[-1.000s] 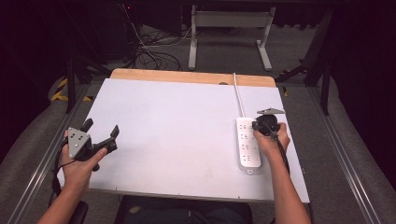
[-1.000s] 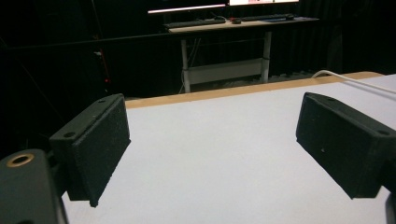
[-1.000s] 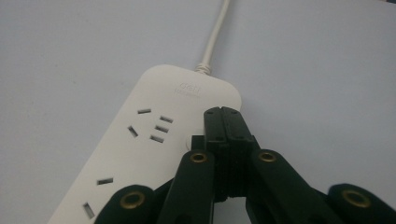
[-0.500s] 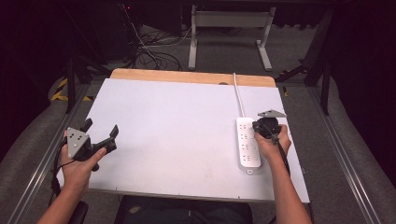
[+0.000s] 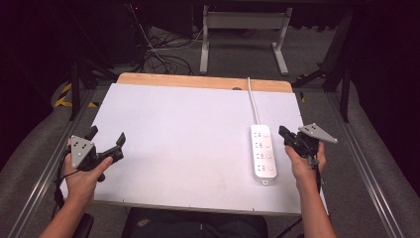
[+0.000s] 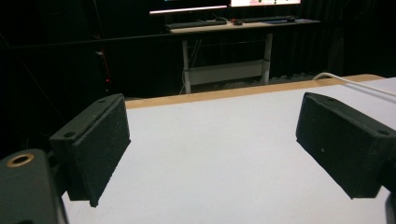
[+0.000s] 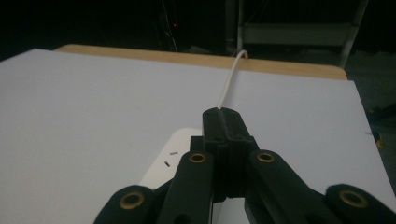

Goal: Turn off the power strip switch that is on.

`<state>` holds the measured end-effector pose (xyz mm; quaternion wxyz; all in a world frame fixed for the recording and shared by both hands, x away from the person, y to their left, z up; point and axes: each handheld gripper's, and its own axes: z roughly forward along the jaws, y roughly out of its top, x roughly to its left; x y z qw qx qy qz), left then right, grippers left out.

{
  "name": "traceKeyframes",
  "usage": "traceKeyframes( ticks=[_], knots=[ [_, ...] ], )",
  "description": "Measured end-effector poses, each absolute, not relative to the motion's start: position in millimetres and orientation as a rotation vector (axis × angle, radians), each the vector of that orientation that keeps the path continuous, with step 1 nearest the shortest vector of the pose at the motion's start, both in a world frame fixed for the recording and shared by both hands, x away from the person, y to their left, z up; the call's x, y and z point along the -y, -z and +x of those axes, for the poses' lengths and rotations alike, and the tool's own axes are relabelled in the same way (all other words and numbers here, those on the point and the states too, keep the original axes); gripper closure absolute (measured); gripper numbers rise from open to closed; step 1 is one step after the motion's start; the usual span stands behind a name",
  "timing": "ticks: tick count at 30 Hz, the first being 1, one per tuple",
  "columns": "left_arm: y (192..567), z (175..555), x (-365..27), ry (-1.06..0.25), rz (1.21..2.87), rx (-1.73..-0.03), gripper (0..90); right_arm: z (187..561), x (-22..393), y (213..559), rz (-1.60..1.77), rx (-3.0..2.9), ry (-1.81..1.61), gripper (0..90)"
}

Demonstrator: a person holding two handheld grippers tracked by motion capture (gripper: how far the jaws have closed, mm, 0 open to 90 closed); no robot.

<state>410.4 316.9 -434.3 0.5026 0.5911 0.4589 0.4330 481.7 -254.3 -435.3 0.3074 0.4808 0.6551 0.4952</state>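
Note:
A white power strip (image 5: 262,153) lies flat on the right side of the white table top (image 5: 188,148). Its white cable (image 5: 253,104) runs to the far edge. My right gripper (image 5: 283,132) hovers just right of the strip, jaws shut with nothing between them. In the right gripper view the shut jaw tips (image 7: 224,113) sit above the power strip's (image 7: 175,149) corner, with the cable (image 7: 229,84) running ahead. My left gripper (image 5: 106,136) is held at the table's left front, wide open and holding nothing. Its pads (image 6: 100,140) stand far apart over bare table.
A wooden strip (image 5: 198,82) shows along the table's far edge. Beyond it are metal desk legs (image 5: 242,39) and loose cables (image 5: 163,57) on the dark floor. Rails run along both sides of the table.
My right hand has drifted a little to the right, from over the power strip to beside it. The left gripper has stayed put and open.

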Motion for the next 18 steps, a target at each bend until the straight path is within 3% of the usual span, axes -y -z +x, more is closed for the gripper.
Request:
traceKeyframes(
  ticks=[12, 18],
  knots=[
    [433.7, 409.6, -317.4, -1.046, 1.421, -1.107, 10.3, 426.0, 261.2, 431.9, 1.055, -1.593, -1.472, 90.0],
    [433.9, 410.1, -317.1, -1.042, 1.421, -1.111, 10.4, 417.8, 264.0, 429.2, 1.019, -1.516, -1.499, 90.0]
  ],
)
